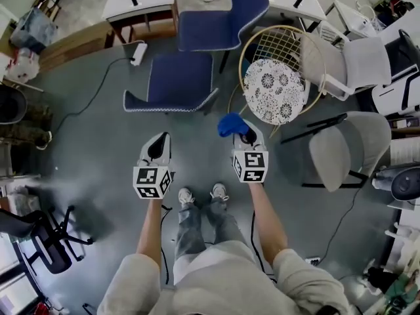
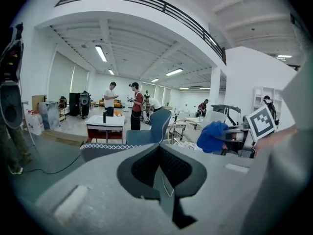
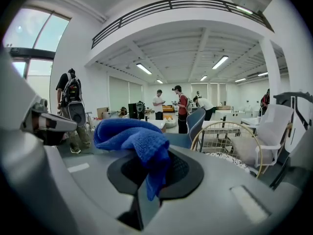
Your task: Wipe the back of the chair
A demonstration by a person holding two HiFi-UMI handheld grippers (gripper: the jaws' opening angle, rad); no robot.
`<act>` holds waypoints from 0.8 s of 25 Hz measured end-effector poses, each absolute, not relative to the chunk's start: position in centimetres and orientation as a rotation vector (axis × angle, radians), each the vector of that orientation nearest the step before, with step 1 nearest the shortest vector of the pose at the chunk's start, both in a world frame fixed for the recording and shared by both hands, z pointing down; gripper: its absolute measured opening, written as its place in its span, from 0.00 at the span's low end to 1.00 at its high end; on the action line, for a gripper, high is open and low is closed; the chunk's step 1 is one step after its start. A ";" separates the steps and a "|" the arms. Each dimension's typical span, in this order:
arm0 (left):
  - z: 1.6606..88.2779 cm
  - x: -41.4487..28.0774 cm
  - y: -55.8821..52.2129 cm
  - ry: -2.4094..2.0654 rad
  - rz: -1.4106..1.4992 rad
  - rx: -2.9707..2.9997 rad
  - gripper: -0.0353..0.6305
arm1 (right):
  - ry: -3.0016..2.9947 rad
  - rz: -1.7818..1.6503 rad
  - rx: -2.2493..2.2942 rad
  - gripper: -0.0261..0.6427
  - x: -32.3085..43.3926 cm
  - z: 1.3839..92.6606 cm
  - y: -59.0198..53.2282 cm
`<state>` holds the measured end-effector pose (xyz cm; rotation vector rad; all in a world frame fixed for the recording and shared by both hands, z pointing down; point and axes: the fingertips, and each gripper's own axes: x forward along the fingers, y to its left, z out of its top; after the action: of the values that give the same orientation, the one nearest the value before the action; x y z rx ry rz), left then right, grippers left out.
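My right gripper is shut on a crumpled blue cloth, which bunches over its jaws and hangs down between them in the right gripper view. My left gripper is shut with nothing in it, its jaws meeting in the left gripper view. Both hang above the grey floor, short of the chairs. Straight ahead stands a blue chair with its tall back on the far side. To its right is a round wire-backed chair with a patterned cushion, closest to the cloth.
Grey padded chairs and white chairs crowd the right side. A black folding chair stands at lower left. White tables and a power strip with its cable lie beyond the blue chair. Several people stand far off.
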<state>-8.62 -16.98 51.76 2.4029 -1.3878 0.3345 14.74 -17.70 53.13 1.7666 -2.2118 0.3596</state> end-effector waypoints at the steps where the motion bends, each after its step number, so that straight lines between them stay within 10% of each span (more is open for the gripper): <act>1: 51.0 -8.8 -16.9 -1.397 0.326 2.405 0.05 | -2.218 0.342 1.767 0.11 14.7 52.1 -17.2; 20: 38.3 -12.9 -16.8 -1.519 0.215 2.470 0.05 | -2.332 0.196 1.808 0.11 12.3 37.6 -17.1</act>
<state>-12.90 -16.77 38.28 2.4696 -1.5189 0.2151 12.32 -17.14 37.61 1.8080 -2.3316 0.1962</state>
